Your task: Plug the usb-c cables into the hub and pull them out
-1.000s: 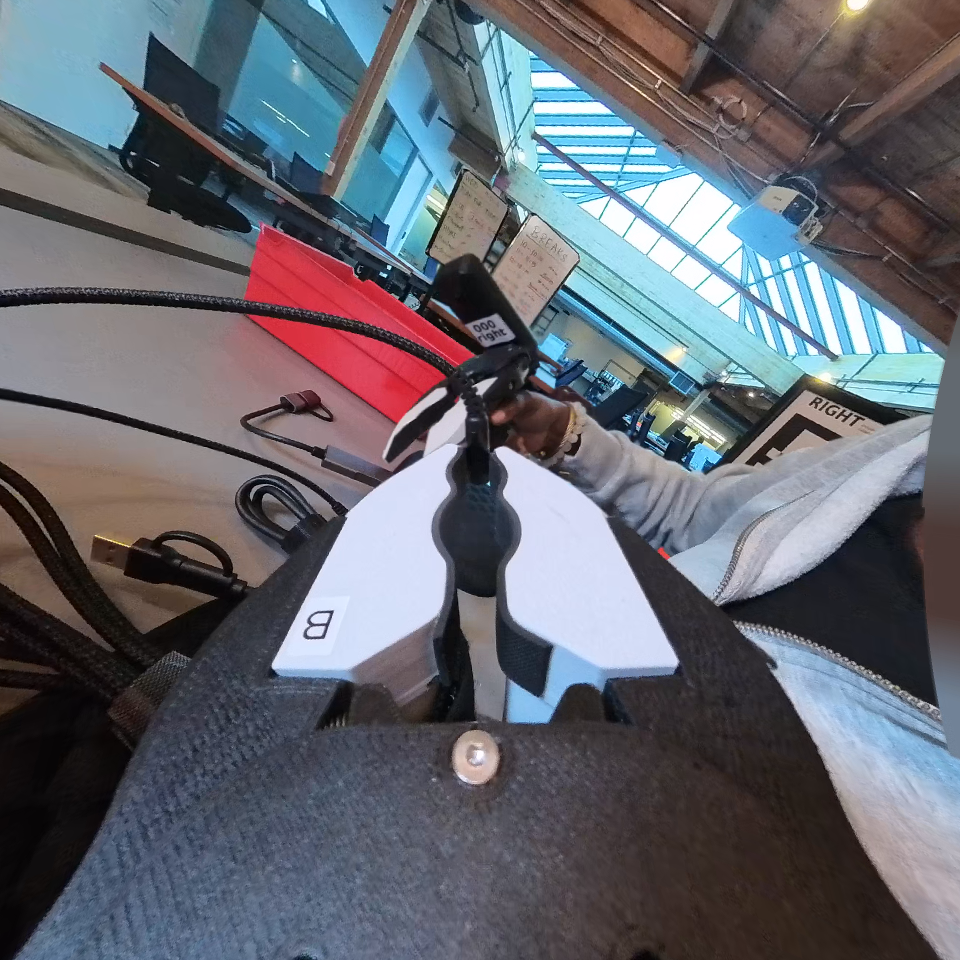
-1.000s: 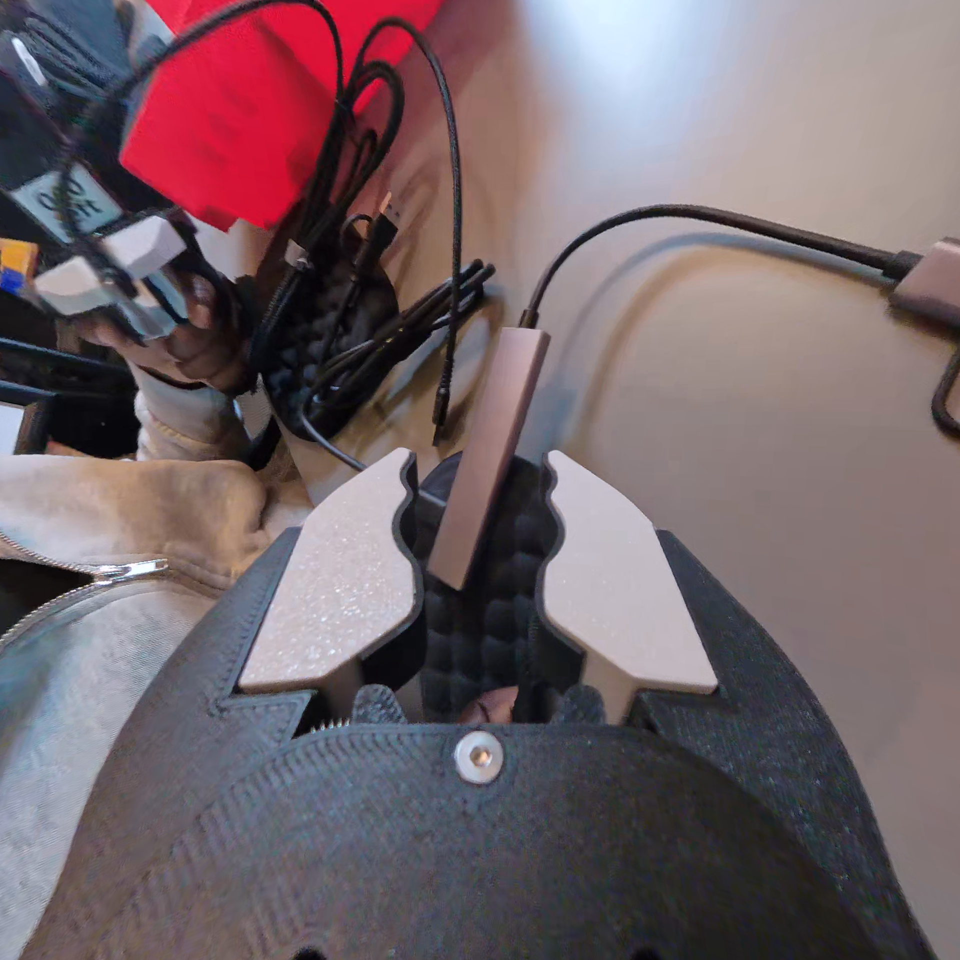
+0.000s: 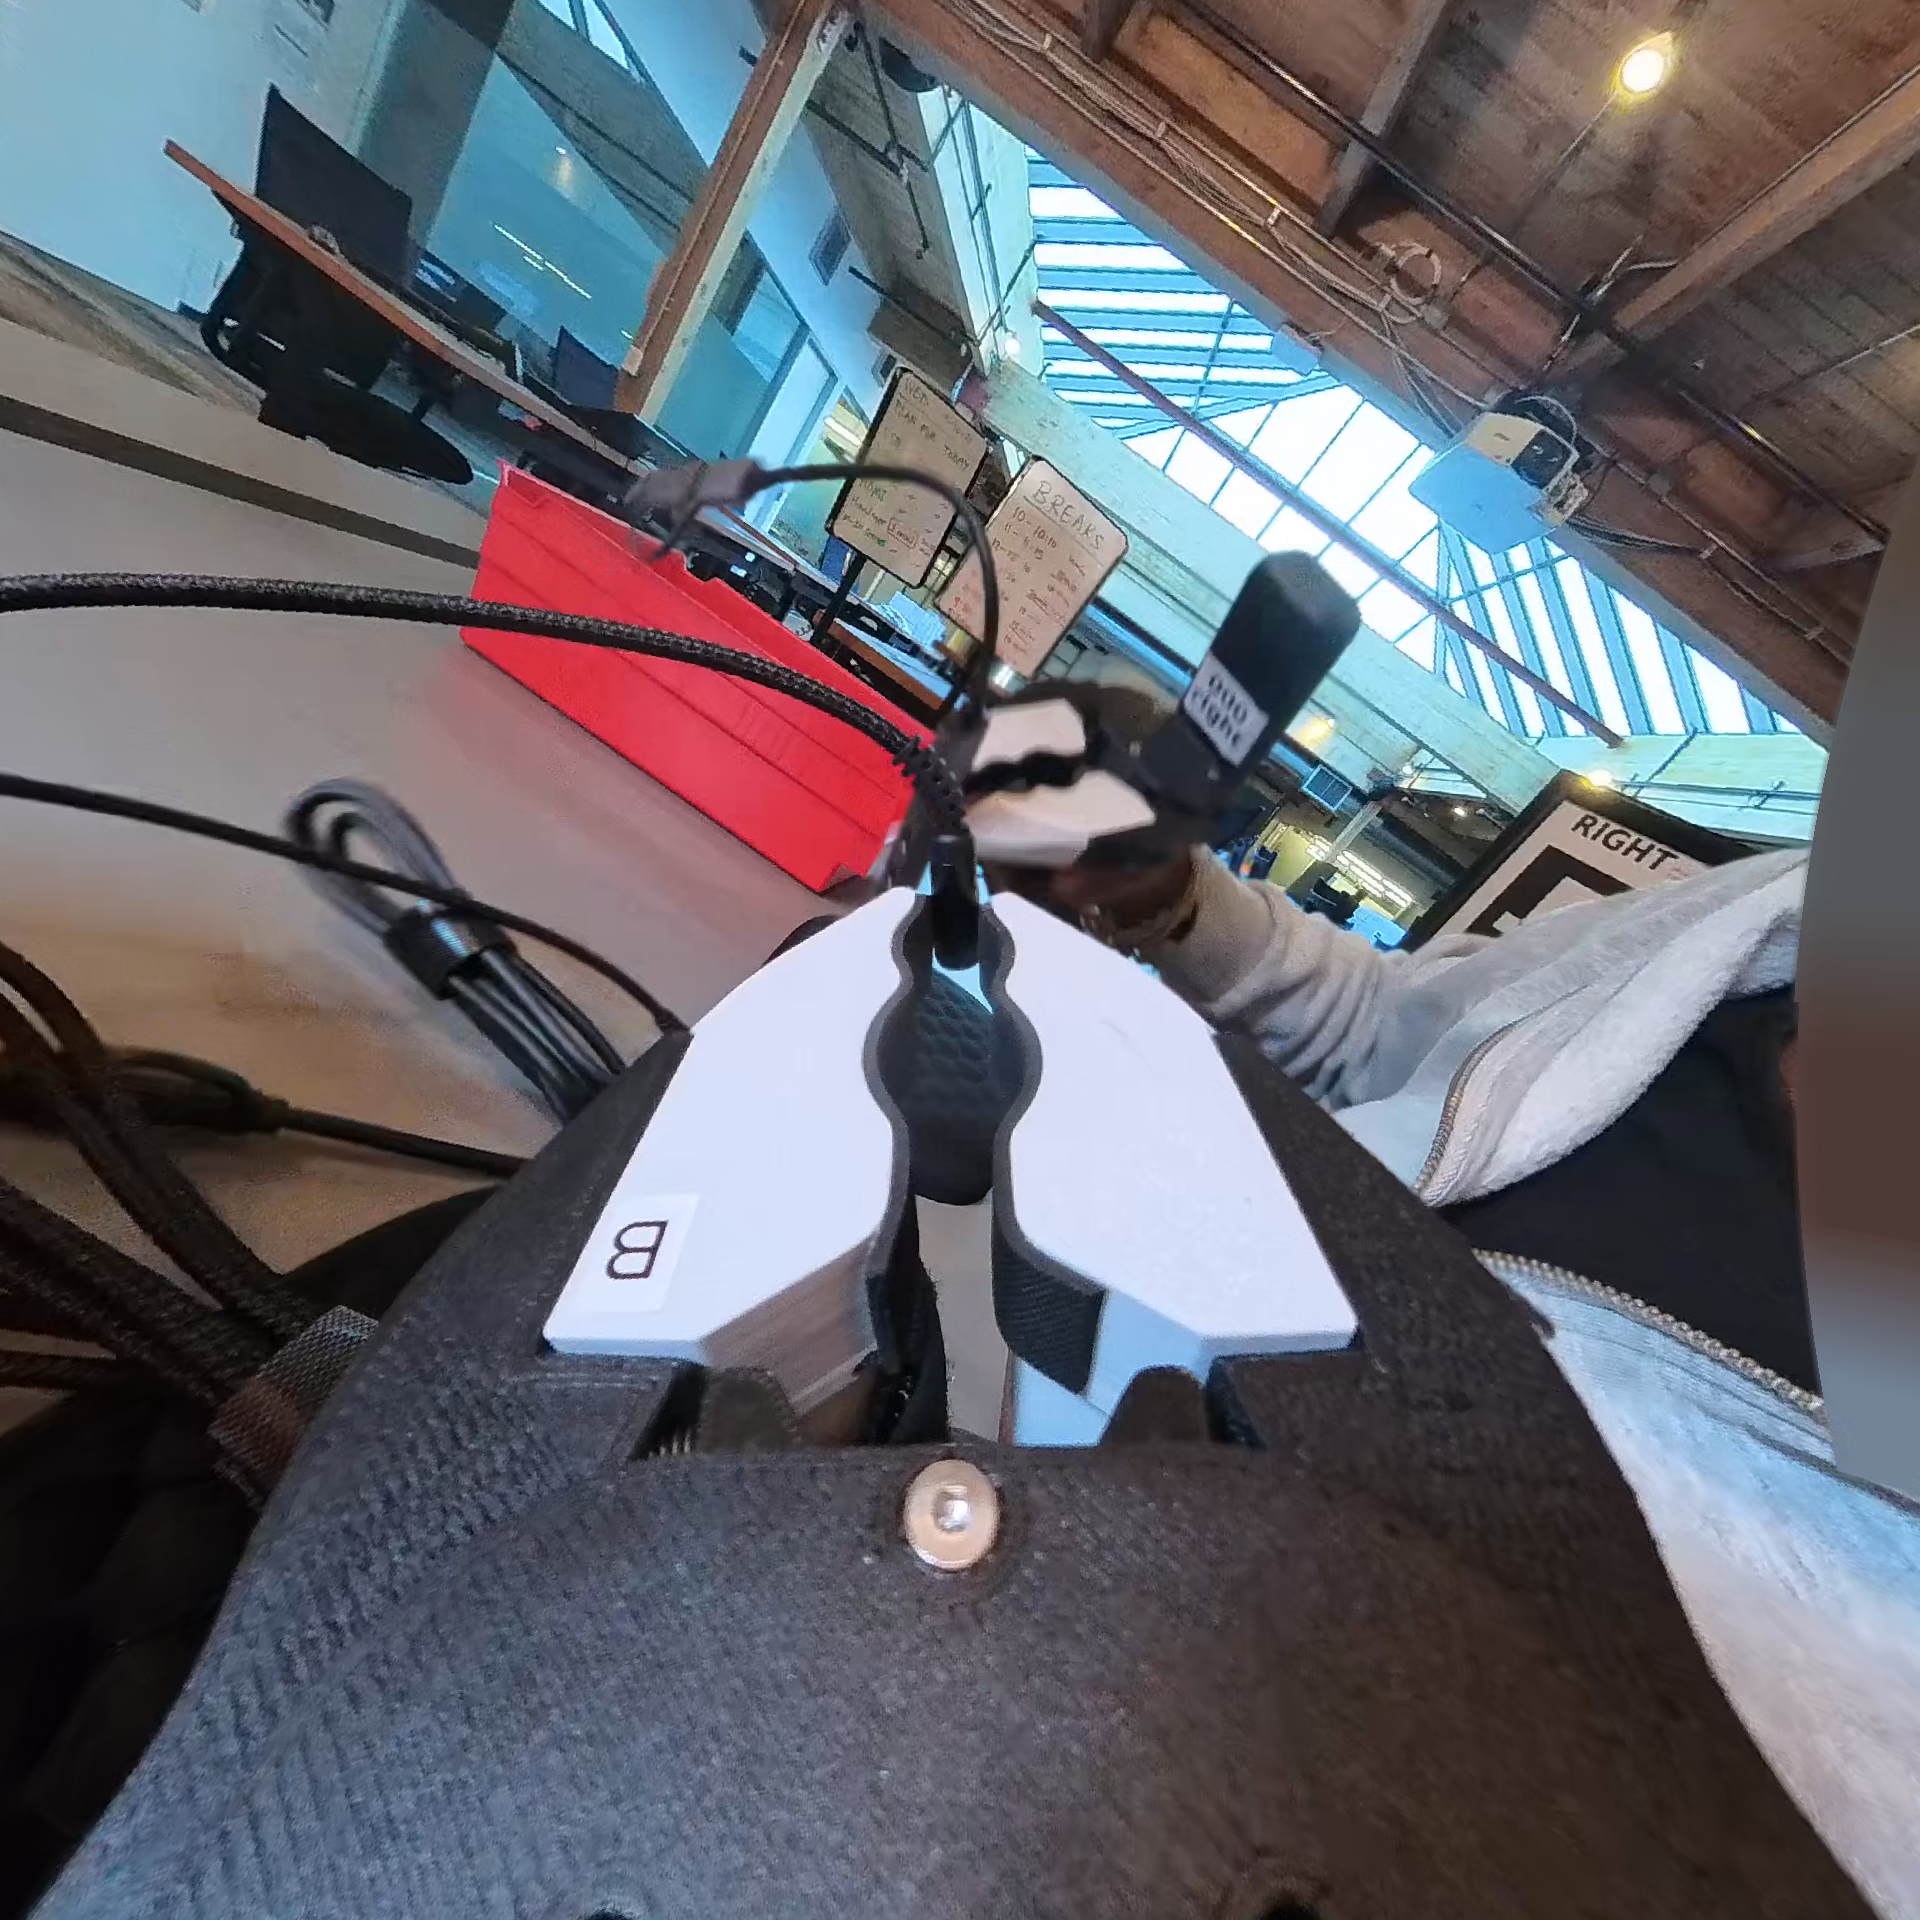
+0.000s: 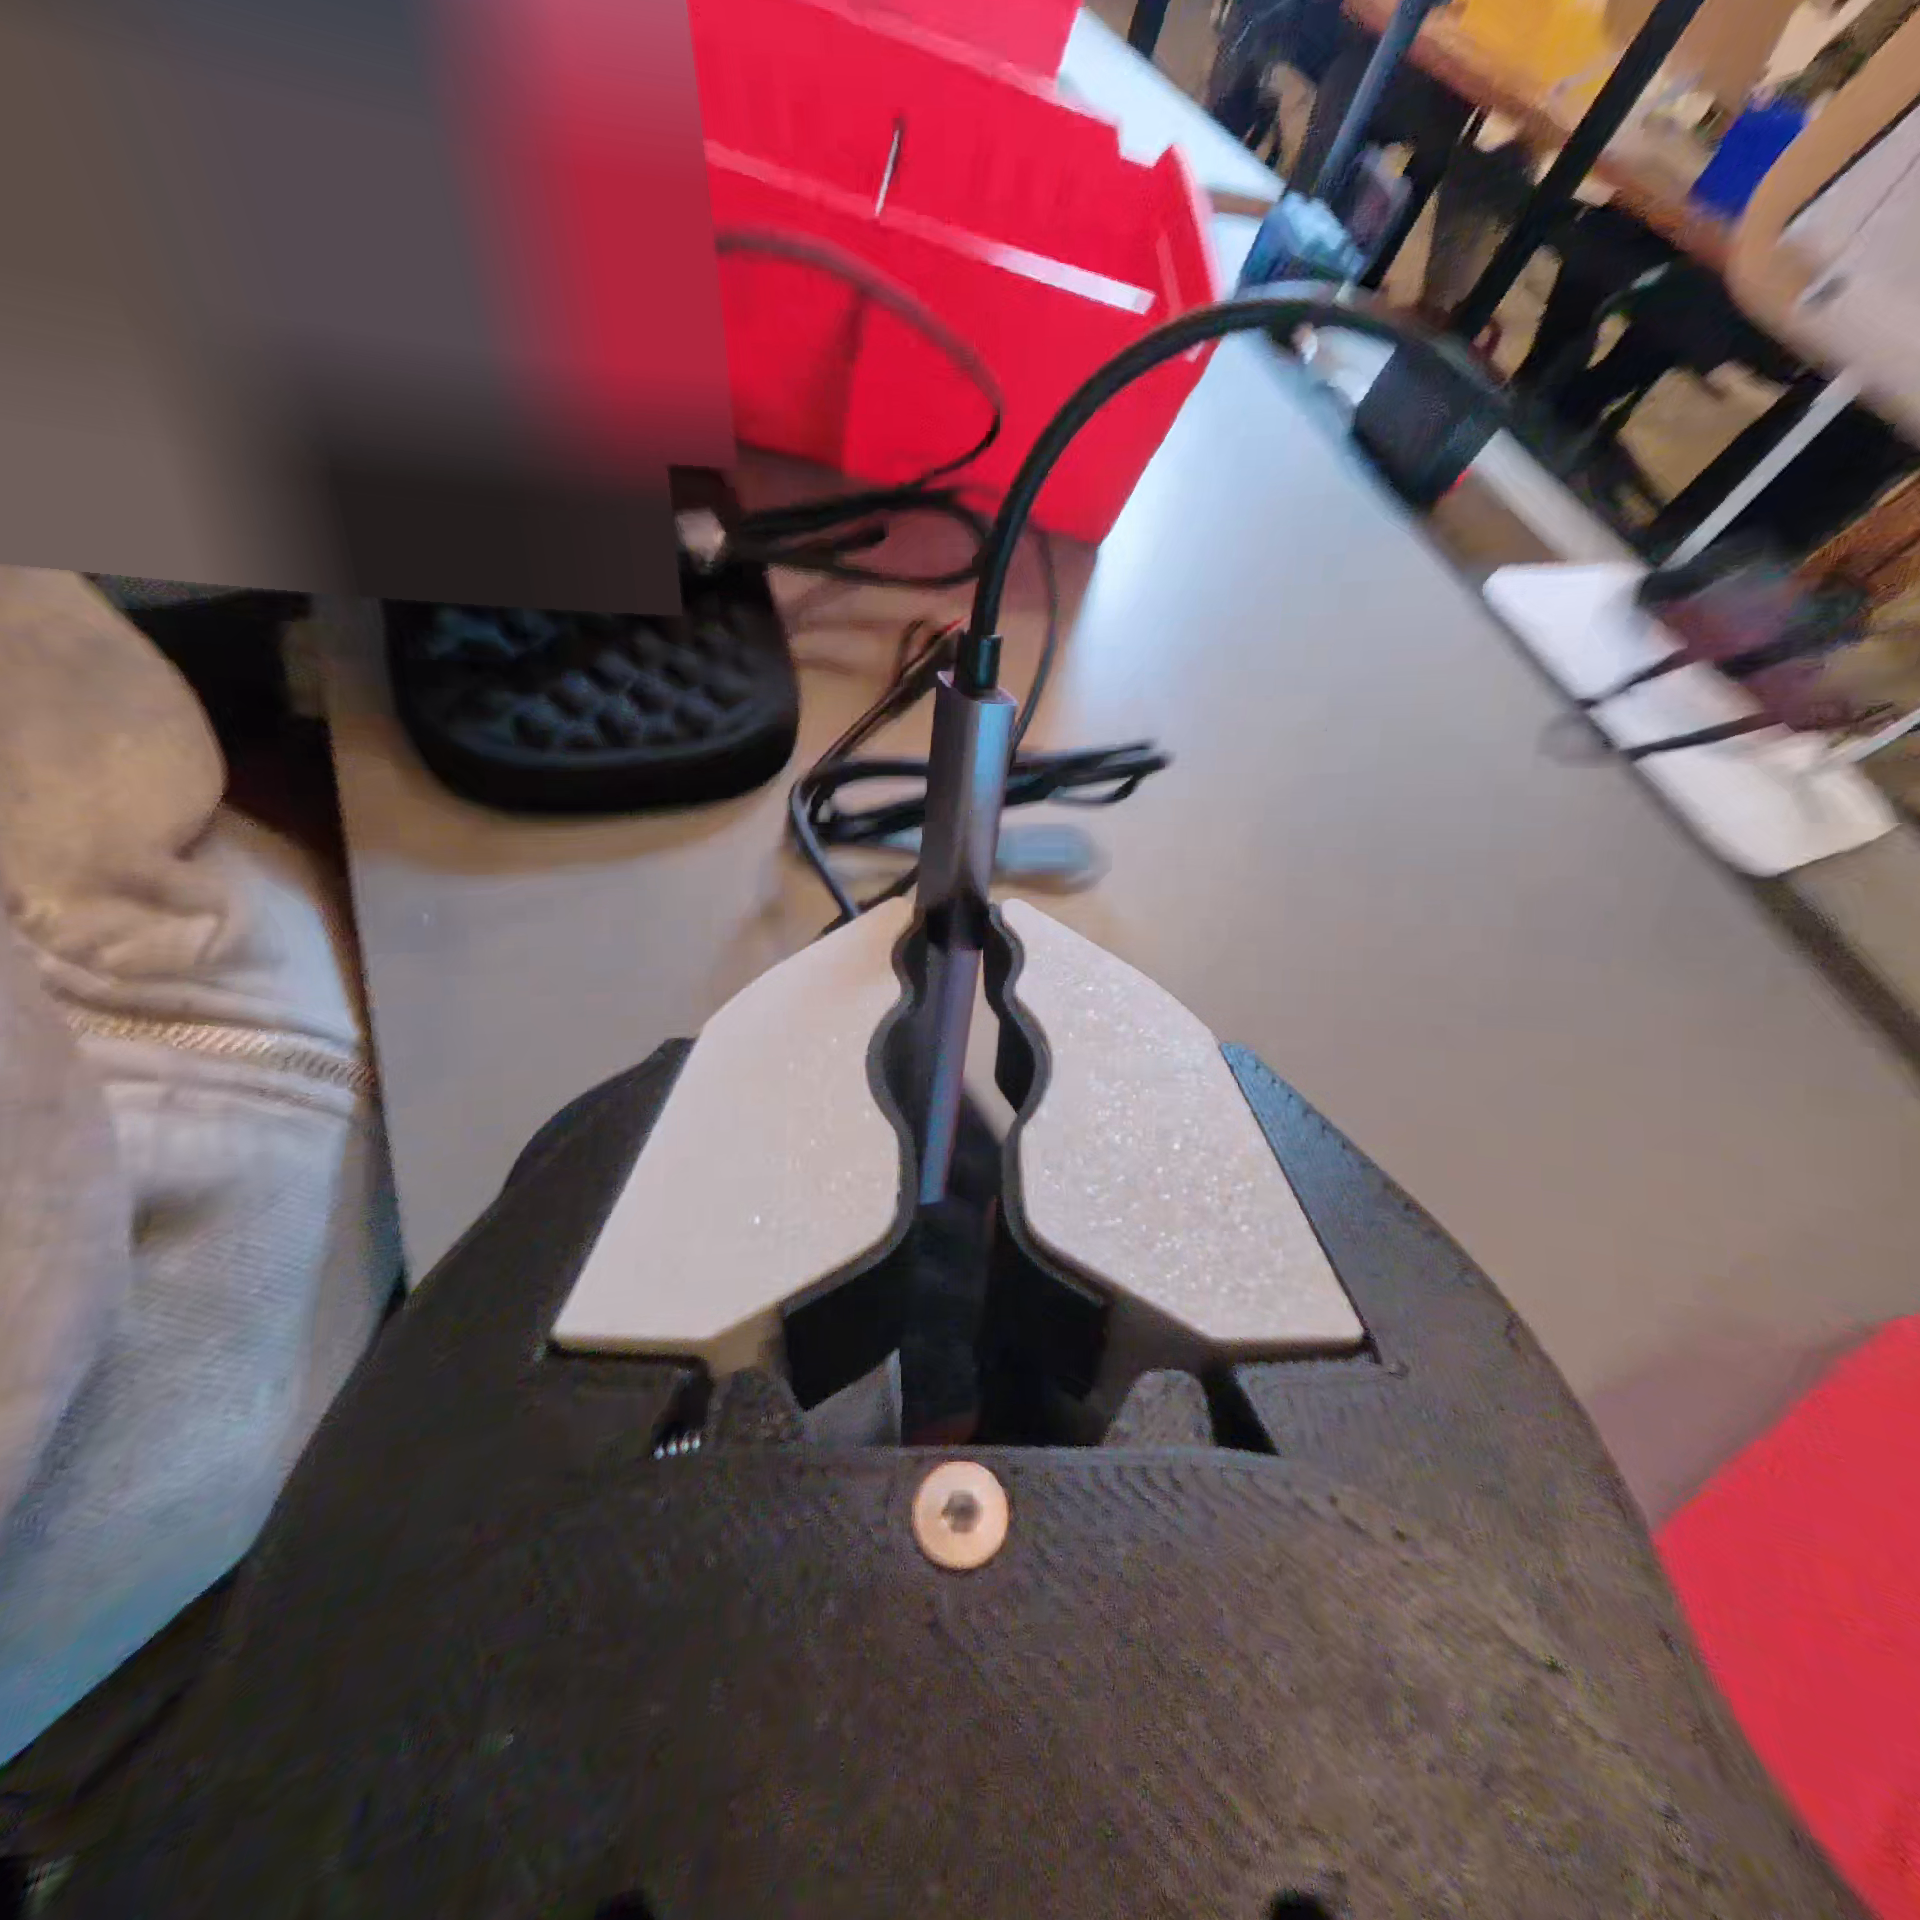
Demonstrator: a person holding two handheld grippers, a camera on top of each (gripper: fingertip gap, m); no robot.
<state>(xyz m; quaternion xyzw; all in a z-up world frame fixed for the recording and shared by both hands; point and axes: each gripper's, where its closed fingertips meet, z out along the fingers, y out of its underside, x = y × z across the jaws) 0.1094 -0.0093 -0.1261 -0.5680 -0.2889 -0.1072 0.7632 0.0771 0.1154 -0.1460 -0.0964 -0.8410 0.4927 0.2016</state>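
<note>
While the right gripper (image 4: 954, 914) clamps the grey hub (image 4: 961, 800) edge-on between its fingers, the hub juts forward past the tips — its own black lead (image 4: 1049, 468) arching up and off to the right. The left gripper (image 3: 951, 914) pinches a braided black cable (image 3: 436, 613) at its plug, just ahead of its tips, with a red bin (image 3: 665, 665) beyond on the table (image 3: 239, 748).

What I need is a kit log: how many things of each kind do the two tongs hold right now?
Braided black cable, plug end in the left tongs: 1
Grey hub, in the right tongs: 1
Total: 2
</note>
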